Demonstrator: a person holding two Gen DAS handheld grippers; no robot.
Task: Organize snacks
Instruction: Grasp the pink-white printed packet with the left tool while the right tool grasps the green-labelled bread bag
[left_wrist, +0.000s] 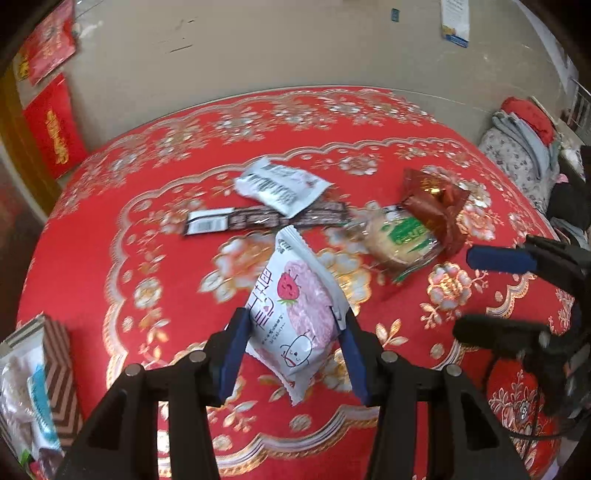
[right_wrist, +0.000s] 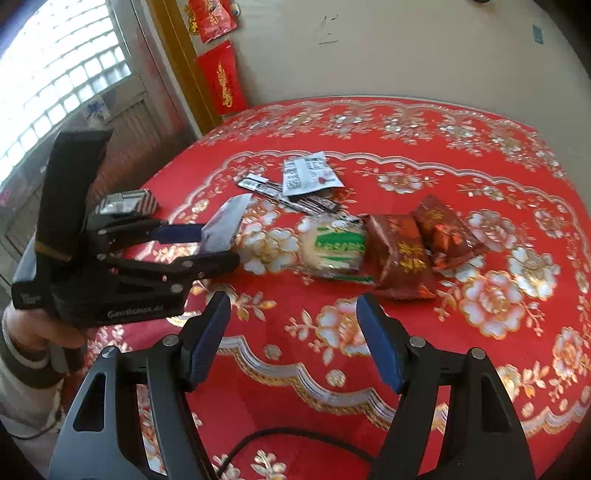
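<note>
My left gripper (left_wrist: 291, 317) is shut on a white and pink strawberry snack packet (left_wrist: 295, 306), its blue pads pressing the packet's two sides. In the right wrist view the same left gripper (right_wrist: 216, 245) shows at the left, carrying that packet (right_wrist: 225, 225) edge-on above the red tablecloth (right_wrist: 480, 387). My right gripper (right_wrist: 293, 301) stands open over the cloth with nothing between its fingers; it also shows at the right edge of the left wrist view as the right gripper (left_wrist: 463, 295). On the table lie a white printed packet (left_wrist: 280, 184), a long dark bar (left_wrist: 258, 218), a green-labelled cake (right_wrist: 334, 243) and two brown packets (right_wrist: 399, 254).
A striped box (left_wrist: 59, 369) holding several snacks stands at the table's left edge, seen again as the striped box (right_wrist: 125, 203) behind the left gripper. A person's hand (right_wrist: 29, 325) grips the left tool. A beige wall with red hangings (right_wrist: 221, 81) lies beyond the table.
</note>
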